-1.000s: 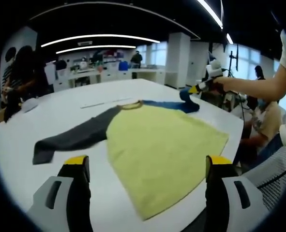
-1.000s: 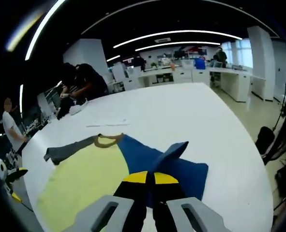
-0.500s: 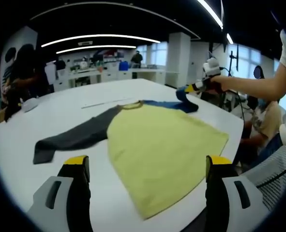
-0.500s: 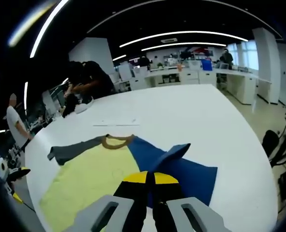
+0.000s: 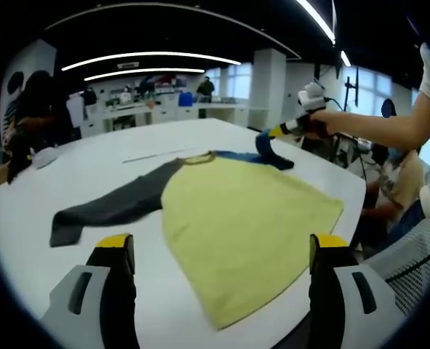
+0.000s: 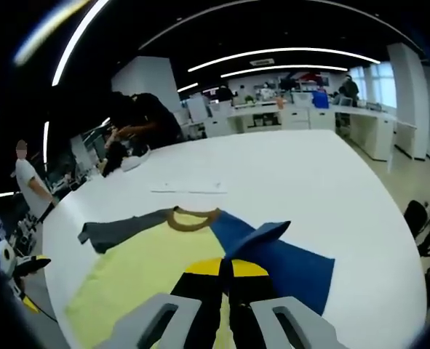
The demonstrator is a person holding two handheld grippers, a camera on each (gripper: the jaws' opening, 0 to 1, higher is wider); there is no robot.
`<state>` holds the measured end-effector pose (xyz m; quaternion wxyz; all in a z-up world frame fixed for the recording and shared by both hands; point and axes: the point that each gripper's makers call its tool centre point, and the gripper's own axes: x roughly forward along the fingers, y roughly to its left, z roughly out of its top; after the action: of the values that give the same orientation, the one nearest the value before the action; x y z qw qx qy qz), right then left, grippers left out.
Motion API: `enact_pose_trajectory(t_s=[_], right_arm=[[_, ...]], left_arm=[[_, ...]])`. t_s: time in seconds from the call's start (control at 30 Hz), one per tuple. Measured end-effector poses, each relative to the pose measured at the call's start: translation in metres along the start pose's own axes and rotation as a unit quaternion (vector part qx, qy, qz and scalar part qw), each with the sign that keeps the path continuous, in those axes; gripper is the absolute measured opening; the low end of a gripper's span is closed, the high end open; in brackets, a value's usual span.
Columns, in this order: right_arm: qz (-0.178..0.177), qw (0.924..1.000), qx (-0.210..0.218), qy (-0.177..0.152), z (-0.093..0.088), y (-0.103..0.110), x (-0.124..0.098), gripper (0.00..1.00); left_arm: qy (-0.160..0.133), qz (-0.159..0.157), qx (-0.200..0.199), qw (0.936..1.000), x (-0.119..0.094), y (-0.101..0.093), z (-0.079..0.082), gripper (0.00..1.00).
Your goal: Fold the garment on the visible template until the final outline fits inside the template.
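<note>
A long-sleeved shirt with a yellow body [image 5: 236, 218], a grey sleeve [image 5: 113, 207] and a blue sleeve [image 5: 262, 149] lies flat on the white table [image 5: 91, 160]. My right gripper [image 6: 225, 267] is shut on the end of the blue sleeve [image 6: 258, 240], holding it lifted above the shirt's shoulder. That right gripper [image 5: 276, 133] enters the left gripper view from the right, held by a person's arm [image 5: 389, 127]. My left gripper [image 5: 222, 243] hovers open near the table's front edge, its jaws standing wide on either side of the shirt's hem.
A thin strip [image 6: 189, 191] lies on the table beyond the collar [image 6: 193, 217]. People [image 6: 138, 123] stand at the table's far side. Desks [image 6: 302, 113] line the back of the room. The table edge [image 6: 411, 276] runs close to the blue sleeve.
My right gripper has carried the blue sleeve end up and inward toward the collar. The left gripper has stayed where it was.
</note>
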<state>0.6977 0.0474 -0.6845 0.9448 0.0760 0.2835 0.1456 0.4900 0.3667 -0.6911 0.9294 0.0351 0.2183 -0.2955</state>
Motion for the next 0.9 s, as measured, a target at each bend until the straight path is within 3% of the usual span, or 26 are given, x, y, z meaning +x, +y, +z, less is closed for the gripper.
enact_pose_trajectory(t_s=[0.9], right_arm=[[0.036, 0.9993, -0.005, 0.008, 0.001, 0.059, 0.031, 0.00]], left_arm=[[-0.007, 0.002, -0.011, 0.9999, -0.002, 0.004, -0.002, 0.96]])
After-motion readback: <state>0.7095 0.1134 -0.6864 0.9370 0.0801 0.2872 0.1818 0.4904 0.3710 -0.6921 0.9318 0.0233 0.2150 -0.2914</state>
